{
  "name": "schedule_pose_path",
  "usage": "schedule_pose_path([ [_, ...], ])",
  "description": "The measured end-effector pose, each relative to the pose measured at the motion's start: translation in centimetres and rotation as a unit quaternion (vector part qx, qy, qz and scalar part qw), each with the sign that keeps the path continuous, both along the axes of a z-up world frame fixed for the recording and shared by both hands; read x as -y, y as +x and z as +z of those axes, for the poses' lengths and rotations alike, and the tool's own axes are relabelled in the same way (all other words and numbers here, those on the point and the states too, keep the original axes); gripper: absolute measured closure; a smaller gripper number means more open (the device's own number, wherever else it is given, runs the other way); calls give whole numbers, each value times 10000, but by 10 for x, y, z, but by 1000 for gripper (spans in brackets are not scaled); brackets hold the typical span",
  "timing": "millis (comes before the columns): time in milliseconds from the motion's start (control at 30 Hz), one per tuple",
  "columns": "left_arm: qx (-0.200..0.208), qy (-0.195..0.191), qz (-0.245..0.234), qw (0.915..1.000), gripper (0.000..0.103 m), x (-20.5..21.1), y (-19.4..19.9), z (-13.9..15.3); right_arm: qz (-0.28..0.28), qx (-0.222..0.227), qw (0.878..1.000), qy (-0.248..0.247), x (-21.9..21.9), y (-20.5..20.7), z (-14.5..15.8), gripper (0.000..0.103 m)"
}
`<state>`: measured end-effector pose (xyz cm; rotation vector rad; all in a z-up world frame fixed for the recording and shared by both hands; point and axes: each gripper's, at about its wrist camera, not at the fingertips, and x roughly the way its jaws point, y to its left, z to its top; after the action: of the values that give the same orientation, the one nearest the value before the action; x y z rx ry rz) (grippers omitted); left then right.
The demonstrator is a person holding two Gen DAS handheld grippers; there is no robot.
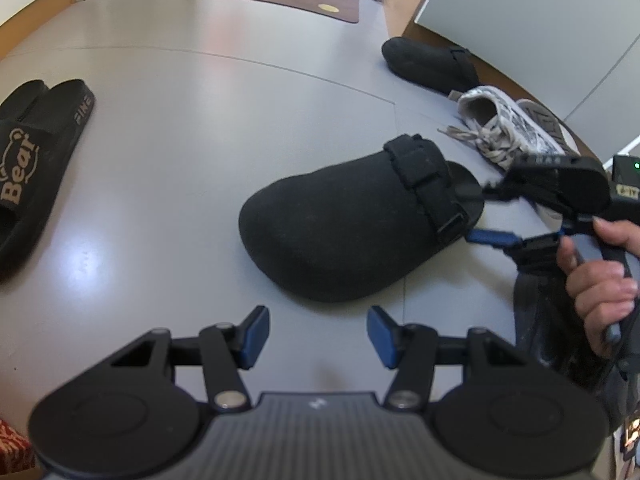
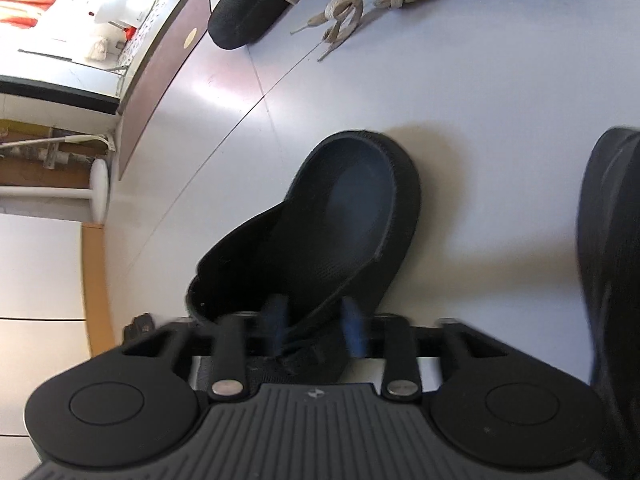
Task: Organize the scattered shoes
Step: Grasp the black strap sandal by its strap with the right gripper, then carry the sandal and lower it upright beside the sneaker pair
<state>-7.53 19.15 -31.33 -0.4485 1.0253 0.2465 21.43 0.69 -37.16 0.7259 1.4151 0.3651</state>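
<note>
your left gripper hovers over the grey floor, jaws half open, nothing between them. your right gripper straddles the heel end of the near black clog (blurred, can't tell if the pads press). second clog and a sneaker sit by the wall, slides at the left edge.

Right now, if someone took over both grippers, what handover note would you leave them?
Left gripper: open, empty, hovering short of the near black clog.
Right gripper: fingers straddle that clog's heel end; blur hides whether they pinch it.
Things: the matching far clog lies by the cabinet, with the white sneaker between the two clogs. The black slides sit side by side at left.
Done: slides look paired.
Left: bring the clogs together, tidy the sneaker.
</note>
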Motion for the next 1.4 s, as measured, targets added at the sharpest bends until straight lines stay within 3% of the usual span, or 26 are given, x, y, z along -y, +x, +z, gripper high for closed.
schedule_pose_path([
  [300, -11, 6, -12, 10000, 46, -1, 2, -1, 461, 35, 9989, -35, -10, -5, -3, 48],
  [633, -14, 14, -42, 10000, 46, -2, 4, 0, 972, 169, 9943, -391, -3, -3, 9, 51],
  [867, -44, 5, -65, 10000, 46, -1, 4, -2, 1406, 412, 9860, -802, 9, -7, 24, 51],
  [1133, -51, 11, -88, 9999, 46, -4, 5, -1, 1905, 632, 9734, -1110, 15, -16, 39, 59],
  [1400, -72, 19, -111, 9999, 46, -4, 6, -1, 2123, 790, 9647, -1340, 24, -24, 50, 63],
])
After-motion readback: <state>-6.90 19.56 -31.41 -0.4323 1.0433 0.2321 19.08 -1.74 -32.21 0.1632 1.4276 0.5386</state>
